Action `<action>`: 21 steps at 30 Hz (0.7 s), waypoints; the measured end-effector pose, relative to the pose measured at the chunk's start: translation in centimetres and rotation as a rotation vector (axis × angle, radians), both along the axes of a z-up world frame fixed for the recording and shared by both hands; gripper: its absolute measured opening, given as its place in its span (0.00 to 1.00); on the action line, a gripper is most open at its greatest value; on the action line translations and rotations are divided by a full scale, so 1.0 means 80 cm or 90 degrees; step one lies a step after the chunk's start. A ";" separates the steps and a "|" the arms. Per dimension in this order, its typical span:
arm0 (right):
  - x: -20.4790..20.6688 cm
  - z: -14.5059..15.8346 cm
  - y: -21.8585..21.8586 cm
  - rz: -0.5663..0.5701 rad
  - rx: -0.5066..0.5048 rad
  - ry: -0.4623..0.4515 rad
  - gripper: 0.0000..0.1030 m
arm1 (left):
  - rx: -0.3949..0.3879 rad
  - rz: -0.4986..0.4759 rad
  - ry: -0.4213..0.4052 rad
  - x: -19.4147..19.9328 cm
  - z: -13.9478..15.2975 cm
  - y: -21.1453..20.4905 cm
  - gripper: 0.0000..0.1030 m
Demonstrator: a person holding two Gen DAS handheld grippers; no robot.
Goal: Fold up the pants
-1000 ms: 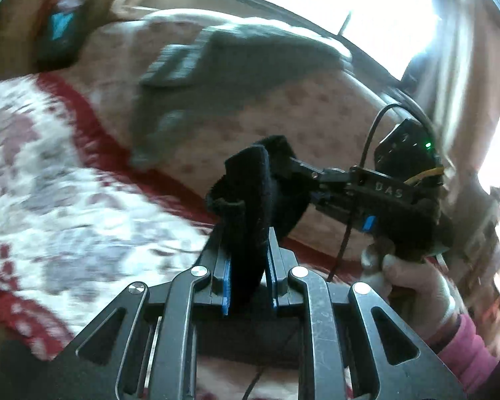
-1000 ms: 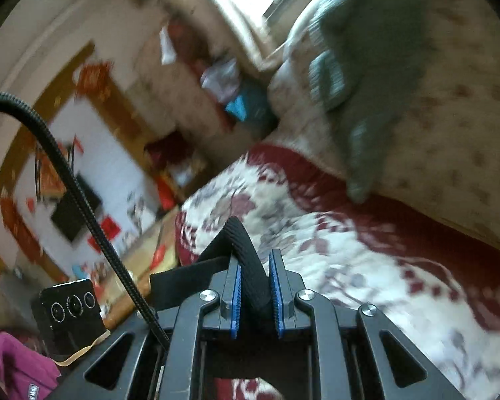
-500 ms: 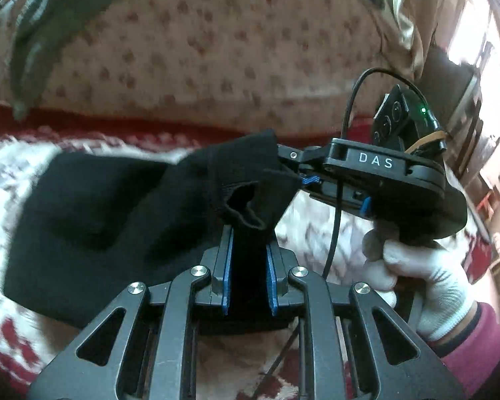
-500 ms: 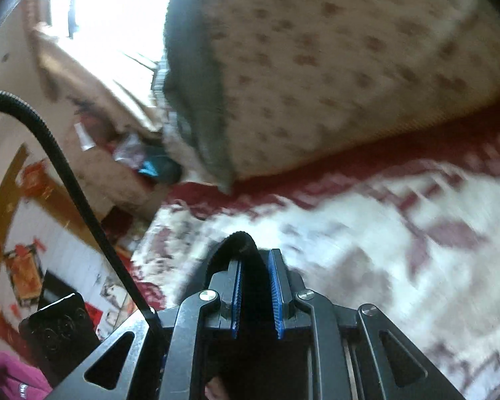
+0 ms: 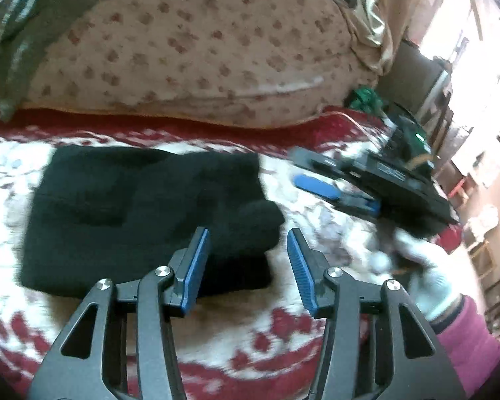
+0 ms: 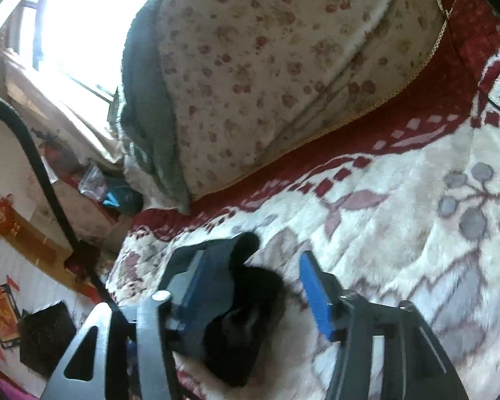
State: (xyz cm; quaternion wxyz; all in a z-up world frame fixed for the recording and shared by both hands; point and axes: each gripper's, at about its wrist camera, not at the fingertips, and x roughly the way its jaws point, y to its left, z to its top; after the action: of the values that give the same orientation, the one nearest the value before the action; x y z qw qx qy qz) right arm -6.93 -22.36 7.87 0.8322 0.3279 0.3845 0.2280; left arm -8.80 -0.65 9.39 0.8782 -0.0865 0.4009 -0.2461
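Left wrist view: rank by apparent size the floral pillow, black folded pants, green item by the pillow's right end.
1. Cream floral pillow, largest.
2. Black folded pants, somewhat smaller, though they lie nearer the camera, so the true ranking is unsure.
3. Small green item, smallest by far.

The left gripper [image 5: 248, 245] has its blue-padded fingers [image 5: 196, 260] spread wide, gripping nothing. In the left wrist view, at three o'clock, the right gripper [image 5: 316, 173] points toward nine o'clock, fingers likewise parted, held by a white-gloved right hand [image 5: 420, 266] with a pink sleeve.
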 end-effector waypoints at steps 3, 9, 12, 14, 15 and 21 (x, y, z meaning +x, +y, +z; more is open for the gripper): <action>-0.011 -0.002 0.017 0.027 -0.004 0.011 0.61 | 0.028 0.047 -0.015 0.001 0.001 0.032 0.47; -0.007 -0.025 0.057 0.060 -0.012 0.040 0.61 | 0.049 0.137 -0.012 0.010 -0.006 0.085 0.47; 0.004 -0.032 0.068 0.058 -0.031 0.055 0.61 | 0.067 0.161 -0.011 0.014 -0.009 0.093 0.47; 0.009 -0.034 0.076 0.072 -0.040 0.057 0.50 | 0.081 0.175 -0.006 0.017 -0.011 0.096 0.47; 0.010 -0.035 0.080 0.078 -0.044 0.056 0.44 | 0.085 0.182 -0.003 0.018 -0.012 0.098 0.47; -0.008 -0.015 0.086 0.083 -0.114 0.023 0.22 | 0.093 0.210 0.018 0.026 -0.022 0.107 0.47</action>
State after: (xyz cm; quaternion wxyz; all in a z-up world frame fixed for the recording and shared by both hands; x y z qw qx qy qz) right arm -7.59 -15.49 6.63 0.8346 0.2306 0.4387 0.2405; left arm -6.73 7.92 7.66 0.9049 -0.0904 0.4104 -0.0680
